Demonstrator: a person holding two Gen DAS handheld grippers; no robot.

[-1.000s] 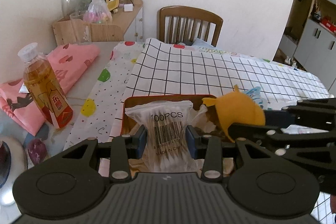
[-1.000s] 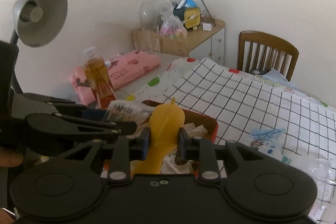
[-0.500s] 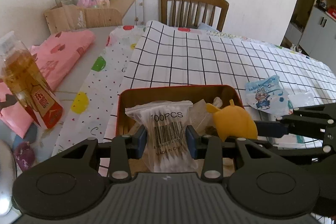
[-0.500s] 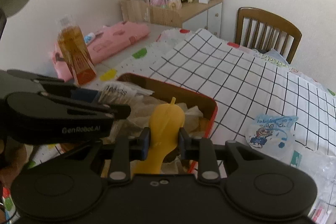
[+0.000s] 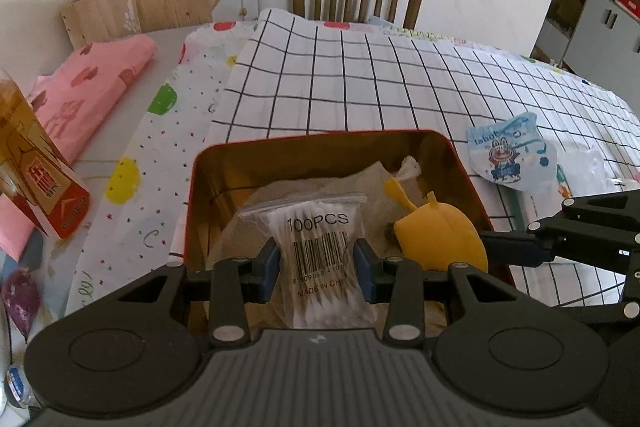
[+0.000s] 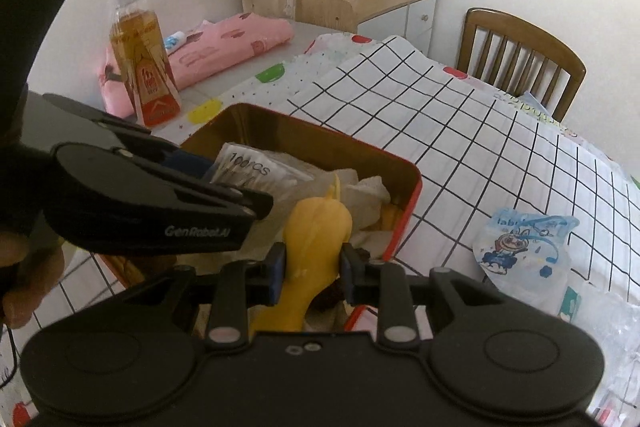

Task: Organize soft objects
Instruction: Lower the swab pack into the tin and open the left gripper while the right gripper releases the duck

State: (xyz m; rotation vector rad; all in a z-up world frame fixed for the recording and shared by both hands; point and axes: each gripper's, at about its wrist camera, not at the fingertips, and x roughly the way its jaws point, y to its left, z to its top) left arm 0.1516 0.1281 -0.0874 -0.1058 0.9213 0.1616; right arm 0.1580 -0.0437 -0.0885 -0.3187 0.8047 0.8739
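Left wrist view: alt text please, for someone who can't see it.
The left tongs grip a clear bag of cotton swabs over an open red tin on a grid-patterned tablecloth. Beside them, the right tongs hold a yellow rubber toy in the tin.

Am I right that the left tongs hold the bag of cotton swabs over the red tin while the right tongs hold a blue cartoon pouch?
Not quite. The right tongs grip the yellow rubber toy, as the right wrist view shows; the blue cartoon pouch lies on the checked cloth. The left tongs do hold the bag of cotton swabs over the red tin.
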